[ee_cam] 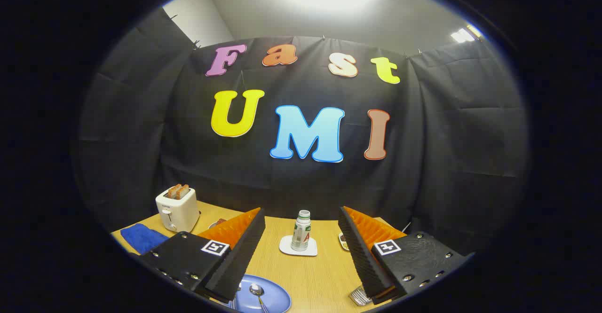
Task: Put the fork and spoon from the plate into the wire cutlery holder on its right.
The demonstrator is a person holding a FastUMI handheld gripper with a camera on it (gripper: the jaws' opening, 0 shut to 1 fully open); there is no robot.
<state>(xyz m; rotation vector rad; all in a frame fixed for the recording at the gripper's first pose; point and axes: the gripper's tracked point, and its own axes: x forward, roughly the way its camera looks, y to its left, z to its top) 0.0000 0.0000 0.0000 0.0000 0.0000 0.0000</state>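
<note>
My gripper [301,252] is open, its two fingers spread wide above a wooden table [320,275] with nothing between them. A blue plate [275,299] lies low beside the left finger, partly hidden by it. A metal spoon [257,292] rests on the plate with its bowl toward the far side. A bit of a second metal piece shows at the finger's edge; I cannot tell whether it is the fork. The wire cutlery holder [360,295] peeks out under the right finger, mostly hidden.
A small bottle [301,230] stands on a white coaster [298,247] beyond the fingers, mid-table. A white toaster [177,208] holding toast stands far left, with a blue cloth [141,238] in front of it. Small items sit partly hidden behind each finger.
</note>
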